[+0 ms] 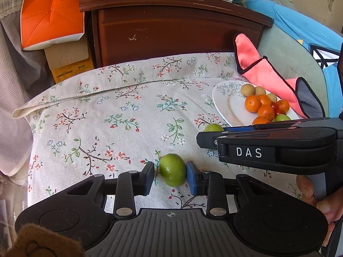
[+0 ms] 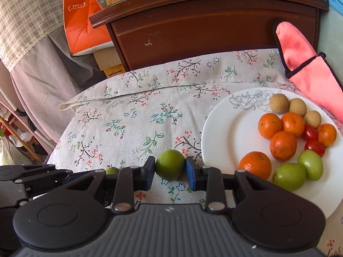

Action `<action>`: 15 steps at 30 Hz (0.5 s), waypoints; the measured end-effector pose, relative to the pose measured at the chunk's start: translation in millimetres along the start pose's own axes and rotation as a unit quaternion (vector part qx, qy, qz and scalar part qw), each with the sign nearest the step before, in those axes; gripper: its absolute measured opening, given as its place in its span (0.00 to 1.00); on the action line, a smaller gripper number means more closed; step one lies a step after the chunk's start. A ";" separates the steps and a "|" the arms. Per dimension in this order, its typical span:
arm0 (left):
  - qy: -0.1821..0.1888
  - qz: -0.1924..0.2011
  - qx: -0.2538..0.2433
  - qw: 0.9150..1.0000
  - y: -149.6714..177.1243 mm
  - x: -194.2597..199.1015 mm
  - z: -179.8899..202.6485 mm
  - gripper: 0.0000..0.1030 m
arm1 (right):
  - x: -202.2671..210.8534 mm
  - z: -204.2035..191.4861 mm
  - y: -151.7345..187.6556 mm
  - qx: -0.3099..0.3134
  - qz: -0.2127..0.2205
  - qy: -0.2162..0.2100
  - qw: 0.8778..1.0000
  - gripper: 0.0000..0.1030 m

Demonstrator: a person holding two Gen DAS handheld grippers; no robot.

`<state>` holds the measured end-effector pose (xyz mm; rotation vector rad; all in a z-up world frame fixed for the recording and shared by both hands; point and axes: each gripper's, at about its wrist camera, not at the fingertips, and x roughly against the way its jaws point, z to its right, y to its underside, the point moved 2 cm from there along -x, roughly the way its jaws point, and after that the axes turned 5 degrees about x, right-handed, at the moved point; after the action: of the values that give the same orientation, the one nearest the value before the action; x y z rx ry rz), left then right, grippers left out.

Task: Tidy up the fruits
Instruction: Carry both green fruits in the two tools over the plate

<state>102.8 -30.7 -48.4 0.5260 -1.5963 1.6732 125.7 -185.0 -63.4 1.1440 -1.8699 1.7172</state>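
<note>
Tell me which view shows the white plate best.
Right wrist view: the white plate is close and nearly whole, every fruit distinct. The left wrist view shows the plate far off, its near edge hidden behind the right gripper.

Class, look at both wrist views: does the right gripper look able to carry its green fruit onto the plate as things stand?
Probably yes. The right gripper has a green fruit between its fingers, and the plate lies just beside it with bare space on its near side. The left gripper is on the far side, out of the way.
</note>
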 end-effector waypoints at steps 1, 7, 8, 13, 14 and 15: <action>0.000 0.002 -0.002 1.000 -0.6 0.4 0.5 0.29 | 1.8 -0.7 -0.9 0.002 0.003 0.000 1.000 0.29; 0.005 0.002 0.002 1.000 -2.0 0.4 2.5 0.24 | 11.1 -2.9 -5.7 0.011 0.014 -0.001 1.000 0.29; 0.005 0.002 0.003 1.000 -2.1 0.5 2.4 0.24 | 12.1 -2.1 -6.2 0.009 0.015 -0.001 1.000 0.29; 0.009 0.002 0.011 1.000 -2.6 0.1 0.8 0.24 | 13.1 2.9 -5.9 -0.001 0.015 0.005 1.000 0.29; 0.010 0.002 0.015 1.000 -2.6 0.2 0.2 0.23 | 13.2 3.6 -5.4 -0.002 0.015 0.006 1.000 0.29; 0.011 0.002 0.018 1.000 -2.7 0.3 -0.5 0.23 | 13.3 4.5 -5.0 -0.004 0.014 0.007 1.000 0.29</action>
<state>104.7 -30.4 -46.5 0.5207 -1.5551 1.7068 122.5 -193.2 -51.3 1.1039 -1.8915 1.7270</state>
